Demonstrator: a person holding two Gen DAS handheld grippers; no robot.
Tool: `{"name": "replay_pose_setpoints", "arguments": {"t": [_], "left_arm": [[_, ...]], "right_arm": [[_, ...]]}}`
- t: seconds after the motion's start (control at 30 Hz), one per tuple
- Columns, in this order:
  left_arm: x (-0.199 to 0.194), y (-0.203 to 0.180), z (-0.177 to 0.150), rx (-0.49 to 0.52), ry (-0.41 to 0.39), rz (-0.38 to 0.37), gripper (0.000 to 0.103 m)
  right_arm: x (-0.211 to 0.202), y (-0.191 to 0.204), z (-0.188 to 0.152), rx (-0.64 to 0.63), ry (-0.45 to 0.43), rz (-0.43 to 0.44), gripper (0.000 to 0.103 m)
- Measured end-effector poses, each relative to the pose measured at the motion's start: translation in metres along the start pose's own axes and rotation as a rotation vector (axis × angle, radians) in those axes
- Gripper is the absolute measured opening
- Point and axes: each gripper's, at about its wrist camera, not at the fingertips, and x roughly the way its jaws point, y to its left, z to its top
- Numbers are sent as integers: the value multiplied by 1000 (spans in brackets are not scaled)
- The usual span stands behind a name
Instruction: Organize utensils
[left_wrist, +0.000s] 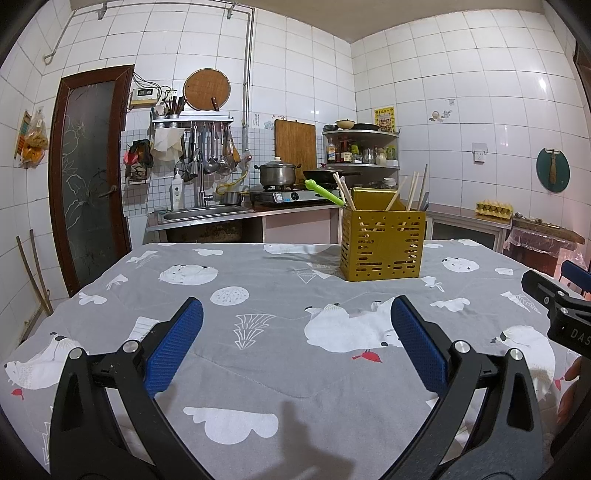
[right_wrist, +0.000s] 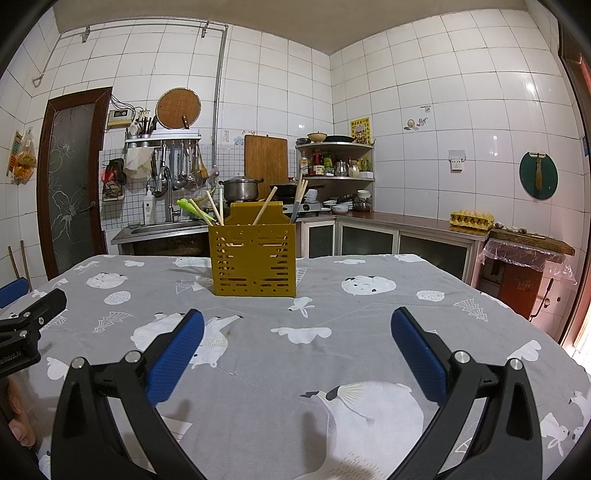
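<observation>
My left gripper (left_wrist: 297, 321) and right gripper (right_wrist: 297, 330): jaws wide apart, empty, above the grey tablecloth (left_wrist: 258, 280); yellow utensil holder (right_wrist: 253, 262) stands upright well ahead of me, holding chopsticks (right_wrist: 264, 210) and a green utensil (left_wrist: 325, 192).

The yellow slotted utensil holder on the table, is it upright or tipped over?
Upright. The yellow slotted utensil holder stands flat on the grey tablecloth, with wooden chopsticks leaning out above.

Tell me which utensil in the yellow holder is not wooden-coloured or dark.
The green utensil, leaning out of the holder at its left corner. The others are pale chopsticks and one dark-handled piece at the right.
</observation>
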Motion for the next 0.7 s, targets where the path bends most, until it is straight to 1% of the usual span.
{"name": "replay_pose_setpoints", "arguments": {"t": [0.7], "left_arm": [[1, 0, 0, 1, 5, 6, 98]], "right_arm": [[1, -4, 2, 0, 1, -1, 99]]}}
